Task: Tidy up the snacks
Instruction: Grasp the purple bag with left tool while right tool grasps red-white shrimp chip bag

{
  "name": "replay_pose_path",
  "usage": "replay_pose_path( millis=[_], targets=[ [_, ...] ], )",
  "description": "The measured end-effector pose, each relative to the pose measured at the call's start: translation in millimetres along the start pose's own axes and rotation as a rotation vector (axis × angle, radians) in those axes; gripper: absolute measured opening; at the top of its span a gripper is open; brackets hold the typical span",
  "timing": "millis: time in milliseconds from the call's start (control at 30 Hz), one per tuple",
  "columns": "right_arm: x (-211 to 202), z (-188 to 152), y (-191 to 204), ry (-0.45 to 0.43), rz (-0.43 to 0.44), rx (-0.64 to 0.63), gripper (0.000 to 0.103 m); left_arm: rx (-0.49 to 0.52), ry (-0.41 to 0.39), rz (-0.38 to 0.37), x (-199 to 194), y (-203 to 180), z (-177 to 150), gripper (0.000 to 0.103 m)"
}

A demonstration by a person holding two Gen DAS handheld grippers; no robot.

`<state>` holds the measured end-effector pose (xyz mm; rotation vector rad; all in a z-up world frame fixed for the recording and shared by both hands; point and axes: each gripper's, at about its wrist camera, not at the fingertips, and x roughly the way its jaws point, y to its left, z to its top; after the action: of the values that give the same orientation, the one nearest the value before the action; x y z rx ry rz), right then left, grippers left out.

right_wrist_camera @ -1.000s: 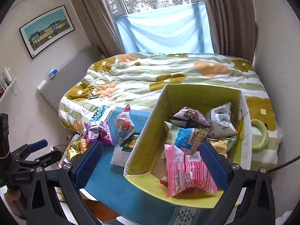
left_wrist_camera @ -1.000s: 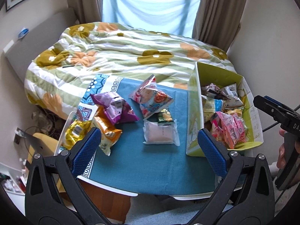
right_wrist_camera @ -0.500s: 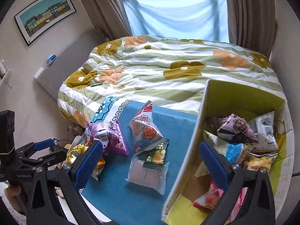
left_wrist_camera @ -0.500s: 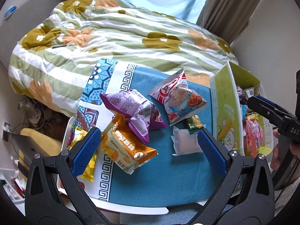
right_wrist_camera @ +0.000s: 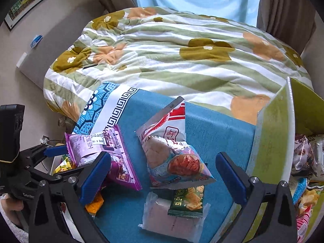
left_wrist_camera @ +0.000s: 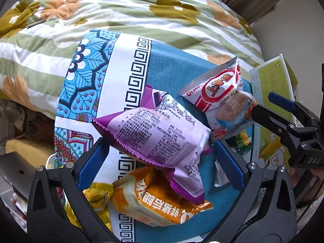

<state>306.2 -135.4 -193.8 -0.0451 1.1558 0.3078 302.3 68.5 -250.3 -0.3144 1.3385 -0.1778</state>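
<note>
Both grippers' ribbed fingers gape over crinkly purple bag (left_wrist_camera: 162, 133) (serrated seams).

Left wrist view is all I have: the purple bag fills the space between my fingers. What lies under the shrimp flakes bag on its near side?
Observer: In the right wrist view, a small green packet lies partly under the shrimp flakes bag and on top of a clear white pouch.
Operator: Is the right gripper holding anything?
Observer: No. The right gripper is open, hovering over the shrimp flakes bag.
Operator: Anything already in the box?
Observer: Yes, the green box holds several bags, including a dark brownish one near its left wall.
</note>
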Motion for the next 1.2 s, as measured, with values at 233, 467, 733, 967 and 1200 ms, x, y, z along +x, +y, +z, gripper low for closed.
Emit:
replay_pose_path(
  millis=[233,467,733,967,1200],
  targets=[
    [39,6,-10,0.095,-0.048,-0.042,0.103,0.036,0.053,-0.031,28,-4,11,0.101],
    [58,9,-20,0.137,0.002,-0.006,0.102,0.075,0.022,-0.034,31,-10,19,0.083],
    [71,13,-21,0.169,0.069,0.023,0.086,0.096,0.008,-0.029,28,-9,32,0.077],
    [77,11,-14,0.184,0.071,0.014,0.072,0.084,-0.002,-0.013,20,1,31,0.076],
    [71,14,-10,0.155,0.069,0.015,0.063,0.08,-0.047,-0.011,4,4,31,0.076]
  ],
)
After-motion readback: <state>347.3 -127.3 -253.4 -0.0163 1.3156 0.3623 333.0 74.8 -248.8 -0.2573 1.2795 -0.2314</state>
